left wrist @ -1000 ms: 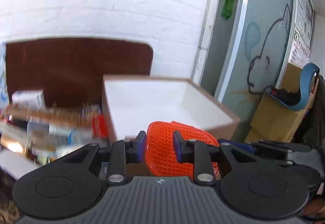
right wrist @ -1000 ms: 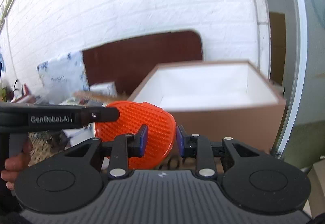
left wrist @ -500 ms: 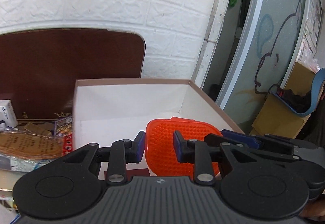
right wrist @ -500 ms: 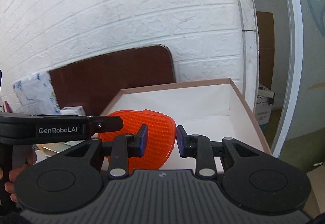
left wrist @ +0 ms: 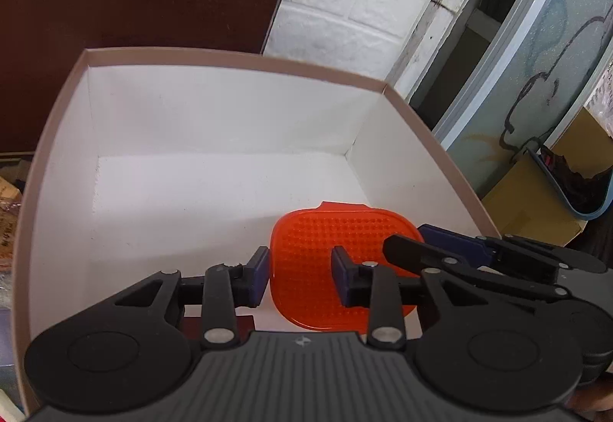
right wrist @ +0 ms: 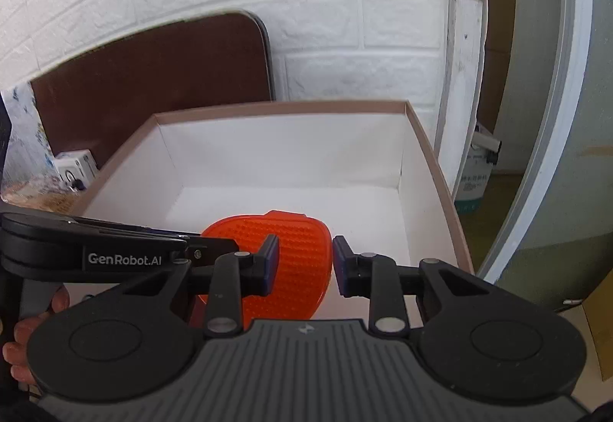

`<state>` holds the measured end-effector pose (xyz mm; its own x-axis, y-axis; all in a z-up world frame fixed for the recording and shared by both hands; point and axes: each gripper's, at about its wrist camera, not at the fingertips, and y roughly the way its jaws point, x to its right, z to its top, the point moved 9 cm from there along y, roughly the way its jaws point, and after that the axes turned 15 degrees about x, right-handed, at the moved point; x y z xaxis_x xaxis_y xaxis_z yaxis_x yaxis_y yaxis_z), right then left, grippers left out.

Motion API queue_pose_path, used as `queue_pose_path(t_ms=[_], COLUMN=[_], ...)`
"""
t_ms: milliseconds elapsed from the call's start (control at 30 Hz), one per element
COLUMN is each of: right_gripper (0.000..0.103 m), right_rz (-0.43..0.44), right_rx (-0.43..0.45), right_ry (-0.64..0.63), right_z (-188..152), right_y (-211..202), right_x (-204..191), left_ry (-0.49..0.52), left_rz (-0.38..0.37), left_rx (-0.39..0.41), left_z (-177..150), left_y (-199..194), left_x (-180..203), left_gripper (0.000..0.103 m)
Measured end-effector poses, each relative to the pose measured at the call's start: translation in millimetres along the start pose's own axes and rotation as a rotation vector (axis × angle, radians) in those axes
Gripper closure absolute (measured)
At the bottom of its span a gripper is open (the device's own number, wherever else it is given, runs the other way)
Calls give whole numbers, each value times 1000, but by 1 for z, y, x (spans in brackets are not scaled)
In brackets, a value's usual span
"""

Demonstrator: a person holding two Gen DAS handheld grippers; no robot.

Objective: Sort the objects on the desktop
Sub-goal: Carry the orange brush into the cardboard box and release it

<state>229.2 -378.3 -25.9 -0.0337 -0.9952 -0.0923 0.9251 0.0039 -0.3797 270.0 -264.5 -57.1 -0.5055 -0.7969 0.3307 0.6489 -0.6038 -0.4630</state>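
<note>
1. Look at the left hand-held gripper [left wrist: 300,278]: its jaws have just been opening a little. The orange bumpy pad [left wrist: 306,249] sits in the gap between them. One finger is at the pad's left edge and the other is in front of the pad. I cannot tell if its pads press on it.
2. Beside it, the right hand-held gripper [right wrist: 302,265] comes in from the right. Seen from the left one, it has one finger in front of the pad's right edge and one behind it. I think it is pinching the pad.
3. Both point forward and down into the big box [left wrist: 237,56], which is white inside. The pad hangs just past their fingertips, over the part of the box floor nearest them and toward the right wall. No other thing shows inside the box.
4. The pad faces the hand-held grippers, bumps showing. Its long way runs away from them, with a small tab on the far end pointing at the back wall of the box.
5. Neither one is nearer: both are right at the pad, one on each side. A hand [right wrist: 23,341] shows under the left one's handle.
6. I think the next move is to let go, so the pad drops to the box floor just below and in front. If one lets go first, the pad may swing or tip.
</note>
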Motion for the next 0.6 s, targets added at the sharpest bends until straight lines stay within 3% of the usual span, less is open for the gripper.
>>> queue_pose_path(t_ms=[100, 133, 200, 233, 267, 300, 333, 400, 500, 600], right_gripper=[73, 73, 73, 71, 68, 51, 41, 35, 17, 14], right_rz=[-11, -8, 15, 28, 47, 61, 65, 58, 26, 21], right_rx=[-35, -45, -68, -77, -83, -81, -73, -59, -16, 21], right_ry=[-9, -2, 26, 36, 34, 29, 23, -9, -61, -81], right_z=[-8, -11, -15, -18, -20, -21, -21, -18, -14, -8], right_y=[6, 8, 10, 11, 11, 11, 9, 7, 0, -11], right_x=[4, 5, 5, 3, 0, -4, -6, -10, -13, -16], left_ry=[20, 27, 21, 10, -1, -9, -17, -31, -45, -12], left_rz=[18, 25, 28, 26, 12, -13, -40, -90, -124, -112], left_rx=[3, 4, 8, 12, 19, 28, 40, 73, 94, 109], left_z=[4, 5, 5, 6, 7, 9, 11, 13, 14, 12], left_y=[4, 5, 6, 6, 5, 3, 0, -9, -18, -27], left_x=[2, 2, 2, 2, 2, 4, 6, 9, 13, 16], left_gripper=[65, 60, 39, 36, 30, 23, 21, 12, 7, 7])
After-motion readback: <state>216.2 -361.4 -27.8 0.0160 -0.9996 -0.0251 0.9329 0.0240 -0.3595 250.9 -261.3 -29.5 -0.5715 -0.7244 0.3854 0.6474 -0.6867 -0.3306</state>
